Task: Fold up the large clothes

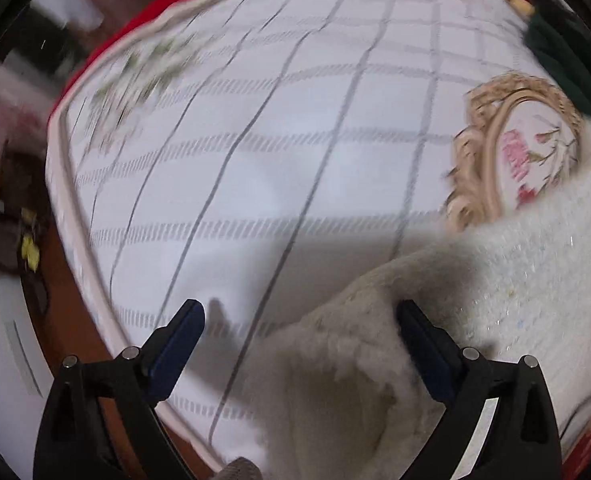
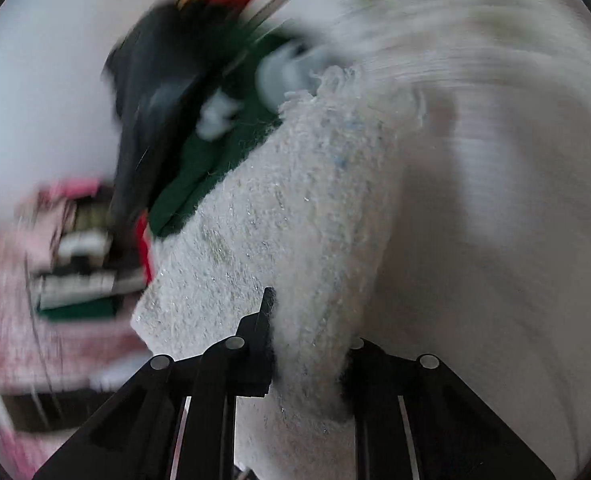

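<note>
Here your right tool [image 2: 307, 344] is clamped on a fold of the fuzzy white garment [image 2: 279, 216], which trails away from the jaws toward the dark green clothes [image 2: 199, 172]; your left tool [image 1: 299, 344] stands wide, holding nothing, its edge between the fingers over the checked bed sheet [image 1: 255, 120]; it looks soft, thick, light and limp, so pinch the hem or a corner, not the middle.
</note>
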Available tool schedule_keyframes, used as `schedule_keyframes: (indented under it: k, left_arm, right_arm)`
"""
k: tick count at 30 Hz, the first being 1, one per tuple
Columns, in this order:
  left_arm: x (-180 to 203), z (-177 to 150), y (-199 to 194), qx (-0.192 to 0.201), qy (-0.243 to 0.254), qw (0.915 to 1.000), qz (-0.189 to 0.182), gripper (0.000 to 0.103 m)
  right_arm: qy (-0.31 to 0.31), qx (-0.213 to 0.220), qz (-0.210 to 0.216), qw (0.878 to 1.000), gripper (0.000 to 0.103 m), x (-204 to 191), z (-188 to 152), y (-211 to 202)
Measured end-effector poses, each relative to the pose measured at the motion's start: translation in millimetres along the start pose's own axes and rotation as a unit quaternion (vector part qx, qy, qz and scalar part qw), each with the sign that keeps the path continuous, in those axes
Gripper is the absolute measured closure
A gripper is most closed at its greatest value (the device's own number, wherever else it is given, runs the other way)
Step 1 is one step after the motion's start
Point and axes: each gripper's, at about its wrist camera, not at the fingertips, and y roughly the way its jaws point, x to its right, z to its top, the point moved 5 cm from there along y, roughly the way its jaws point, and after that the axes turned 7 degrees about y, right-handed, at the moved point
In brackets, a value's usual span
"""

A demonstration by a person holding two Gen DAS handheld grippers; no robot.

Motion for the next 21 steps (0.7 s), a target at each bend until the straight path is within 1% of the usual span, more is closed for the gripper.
schedule_keyframes:
  k: [1, 3, 4, 5, 6, 7, 8, 9, 10, 11, 13, 15, 17, 18, 19, 20, 21]
  left_arm:
    - [6.5, 13.1, -5.0, 0.012, 0.015, 0.9998, -0.001, 0.004]
    - [17.3, 34.3, -16.5, 0.033, 0.030, 0.9990, -0.005, 0.004]
    - [23.5, 45.4, -25.8, 0.048, 0.037, 0.9981, -0.005, 0.004]
    - [28.1, 50.9, -32.2, 0.057, 0.042, 0.9975, -0.004, 0.005]
    - [35.9, 58.4, -41.2, 0.068, 0.046, 0.9966, -0.006, 0.005]
    - [42.3, 65.5, -54.9, 0.080, 0.049, 0.9955, -0.013, 0.005]
    - [49.3, 65.9, -64.4, 0.086, 0.051, 0.9948, -0.020, 0.005]
    - [56.2, 61.7, -71.9, 0.091, 0.054, 0.9940, -0.026, 0.005]
    - [65.8, 60.5, -81.6, 0.094, 0.060, 0.9932, -0.032, 0.005]
    - [74.0, 53.6, -89.7, 0.098, 0.066, 0.9922, -0.039, 0.004]
    - [100.3, 41.8, -105.0, 0.103, 0.080, 0.9905, -0.044, 0.004]
    - [121.7, 29.8, -113.6, 0.097, 0.095, 0.9892, -0.055, 0.004]
    - [139.3, 17.5, -112.7, 0.091, 0.106, 0.9880, -0.066, 0.004]
    - [152.6, 8.8, -111.5, 0.082, 0.114, 0.9875, -0.071, 0.004]
    - [162.0, 1.6, -104.4, 0.067, 0.120, 0.9877, -0.075, 0.004]
    - [168.1, -1.6, -102.0, 0.059, 0.120, 0.9882, -0.075, 0.004]
    - [173.7, -5.5, -97.3, 0.049, 0.117, 0.9891, -0.075, 0.004]
  right_arm:
    - [0.006, 0.015, -0.018, 1.000, 0.086, 19.3, -4.6, -26.2]
    - [-0.008, 0.037, -0.079, 0.996, 0.085, 55.2, -21.2, -75.4]
    - [-0.019, 0.032, -0.103, 0.994, 0.080, 64.6, -37.9, -83.9]
    - [-0.027, 0.021, -0.129, 0.991, 0.075, 74.1, -56.0, -85.6]
    - [-0.031, 0.000, -0.160, 0.987, 0.070, 90.5, -69.4, -94.2]
    - [-0.030, -0.017, -0.175, 0.984, 0.068, 102.1, -71.2, -99.8]
    - [-0.027, -0.040, -0.190, 0.981, 0.067, 113.7, -76.8, -108.3]
    - [-0.024, -0.057, -0.204, 0.977, 0.060, 122.5, -78.8, -119.2]
    - [-0.026, -0.064, -0.217, 0.974, 0.058, 125.6, -85.3, -123.0]
    - [-0.035, -0.063, -0.235, 0.969, 0.058, 127.2, -87.7, -133.8]
    - [-0.078, -0.046, -0.270, 0.959, 0.058, 110.5, -86.4, -151.8]
    - [-0.145, -0.015, -0.309, 0.940, 0.058, 85.7, -90.3, -175.0]
    - [-0.200, 0.001, -0.316, 0.928, 0.058, 63.6, -94.9, -183.2]
    - [-0.229, 0.007, -0.321, 0.919, 0.057, 46.7, -98.3, -178.0]
    - [-0.269, 0.004, -0.320, 0.909, 0.055, 25.4, -104.1, -162.7]
    - [-0.293, -0.002, -0.310, 0.904, 0.055, 14.1, -109.5, -156.3]
    - [-0.310, -0.008, -0.297, 0.903, 0.055, -2.7, -113.0, -139.5]
